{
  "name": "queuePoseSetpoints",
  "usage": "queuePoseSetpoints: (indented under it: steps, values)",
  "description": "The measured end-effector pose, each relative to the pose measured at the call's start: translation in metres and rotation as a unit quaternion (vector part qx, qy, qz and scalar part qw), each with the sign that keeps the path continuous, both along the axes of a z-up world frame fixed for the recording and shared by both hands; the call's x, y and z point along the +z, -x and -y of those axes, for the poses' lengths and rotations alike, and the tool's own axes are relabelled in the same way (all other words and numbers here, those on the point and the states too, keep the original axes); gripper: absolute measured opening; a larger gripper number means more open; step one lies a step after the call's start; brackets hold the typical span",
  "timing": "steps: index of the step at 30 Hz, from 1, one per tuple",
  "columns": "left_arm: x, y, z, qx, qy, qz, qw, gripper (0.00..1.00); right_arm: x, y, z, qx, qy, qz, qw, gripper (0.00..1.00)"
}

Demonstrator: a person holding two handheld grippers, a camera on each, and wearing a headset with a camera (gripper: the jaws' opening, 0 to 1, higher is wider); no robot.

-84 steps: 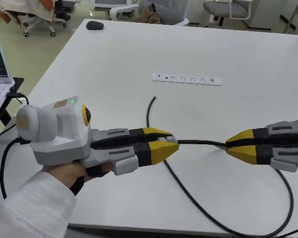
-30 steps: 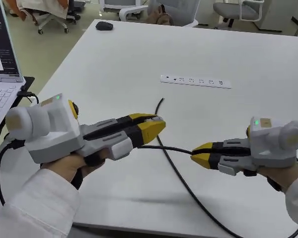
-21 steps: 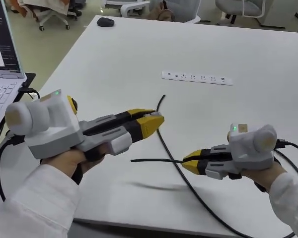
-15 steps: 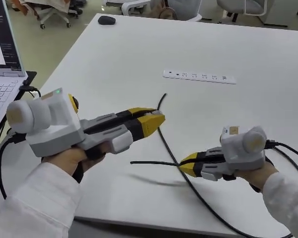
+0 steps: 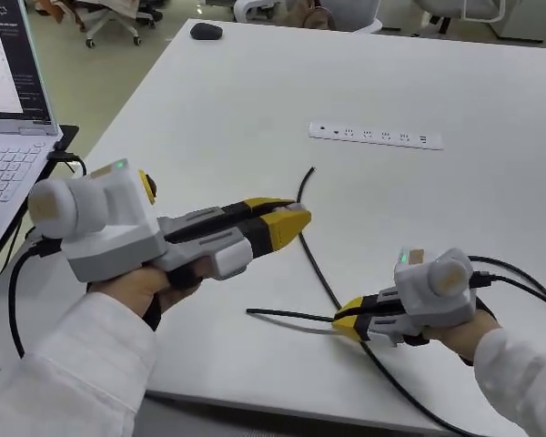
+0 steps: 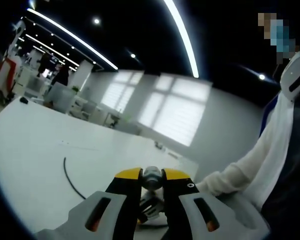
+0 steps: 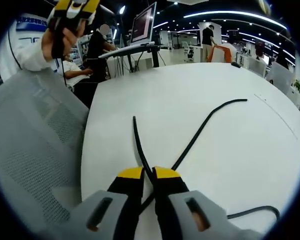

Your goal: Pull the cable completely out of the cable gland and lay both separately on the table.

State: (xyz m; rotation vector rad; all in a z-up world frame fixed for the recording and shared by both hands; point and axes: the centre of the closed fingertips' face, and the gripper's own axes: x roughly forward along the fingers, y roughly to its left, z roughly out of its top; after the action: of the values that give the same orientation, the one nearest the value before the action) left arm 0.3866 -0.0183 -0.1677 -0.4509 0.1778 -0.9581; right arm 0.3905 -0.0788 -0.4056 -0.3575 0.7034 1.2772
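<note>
Pulled clear of the cable gland [image 6: 151, 176], the cable [image 5: 287, 316] has come down with the right tool [image 5: 338, 320] to the counter [image 5: 255, 100], its free end well apart from the left tool [image 5: 300, 221]. The right tool stays clenched on the cable. The left tool, raised above the counter, grips the gland. Separation looks done, but both pieces are not yet released and laid apart.
</note>
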Motion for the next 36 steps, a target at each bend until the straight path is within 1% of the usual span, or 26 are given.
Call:
queuePoseSetpoints:
  steps: [1,2,6,7,10,13,14,17,19,21,22,23,24,27,29,30,31,32,33,35,36]
  values:
    - [-0.001,0.0,0.0,0.0,-0.001,-0.002,1.0,0.17,-0.001,0.001,0.0,0.001,0.003,-0.001,1.0,0.05]
    - [-0.002,0.0,0.0,-0.001,-0.003,-0.003,1.0,0.17,0.0,0.001,0.0,0.0,0.0,0.001,1.0,0.05]
    - [-0.007,-0.001,0.001,-0.001,-0.008,-0.011,0.9999,0.17,0.0,0.0,0.001,-0.007,-0.005,-0.004,1.0,0.05]
    - [-0.008,-0.001,0.0,0.0,-0.009,-0.013,0.9999,0.17,-0.001,0.0,0.002,-0.01,-0.002,-0.006,0.9999,0.06]
    - [-0.01,-0.002,-0.001,0.004,-0.01,-0.019,0.9998,0.17,-0.001,0.0,0.002,-0.015,-0.005,-0.007,0.9998,0.08]
    - [-0.018,-0.003,-0.002,0.009,-0.02,-0.034,0.9992,0.17,-0.002,0.0,0.003,-0.018,-0.002,-0.005,0.9998,0.11]
    - [-0.019,-0.003,-0.002,0.01,-0.022,-0.036,0.999,0.17,-0.001,-0.001,0.004,-0.02,-0.001,-0.004,0.9998,0.11]
    - [-0.022,-0.003,-0.002,0.008,-0.024,-0.041,0.9989,0.17,0.006,-0.005,0.004,-0.025,-0.005,-0.001,0.9997,0.14]
    - [-0.025,-0.004,0.0,0.006,-0.029,-0.045,0.9986,0.17,0.011,-0.007,0.004,-0.025,-0.01,0.0,0.9996,0.16]
    - [-0.031,-0.003,0.002,-0.001,-0.042,-0.052,0.9978,0.17,0.018,-0.008,0.003,-0.023,-0.017,0.002,0.9996,0.2]
    - [-0.034,-0.002,0.005,-0.008,-0.051,-0.054,0.9972,0.17,0.025,-0.009,0.002,-0.016,-0.021,0.011,0.9996,0.21]
    - [-0.037,-0.002,0.007,-0.012,-0.059,-0.054,0.9967,0.17,0.029,-0.008,0.002,-0.014,-0.024,0.013,0.9995,0.22]
    - [-0.043,-0.002,0.008,-0.017,-0.075,-0.059,0.9953,0.17,0.035,-0.008,0.002,-0.012,-0.03,0.013,0.9994,0.24]
    - [-0.053,-0.007,0.011,-0.023,-0.088,-0.065,0.9937,0.17,0.049,-0.005,0.003,-0.008,-0.047,0.015,0.9988,0.34]
    - [-0.063,-0.013,0.012,-0.027,-0.101,-0.07,0.9921,0.17,0.062,-0.004,0.007,-0.012,-0.056,0.022,0.9981,0.37]
    - [-0.066,-0.016,0.012,-0.026,-0.105,-0.071,0.9915,0.17,0.068,-0.005,0.009,-0.016,-0.06,0.027,0.9977,0.37]
    - [-0.073,-0.02,0.013,-0.027,-0.114,-0.075,0.9903,0.17,0.077,-0.007,0.012,-0.027,-0.064,0.034,0.997,0.36]
    - [-0.079,-0.022,0.013,-0.028,-0.122,-0.08,0.9889,0.17,0.083,-0.008,0.015,-0.036,-0.067,0.039,0.9963,0.36]
    - [-0.089,-0.026,0.012,-0.026,-0.141,-0.089,0.9857,0.17,0.095,-0.01,0.018,-0.05,-0.084,0.05,0.994,0.37]
    - [-0.099,-0.033,0.013,-0.023,-0.153,-0.086,0.9842,0.17,0.114,-0.013,0.025,-0.074,-0.106,0.058,0.9899,0.37]
    - [-0.103,-0.035,0.014,-0.024,-0.156,-0.089,0.9835,0.17,0.121,-0.014,0.027,-0.08,-0.113,0.062,0.9884,0.38]
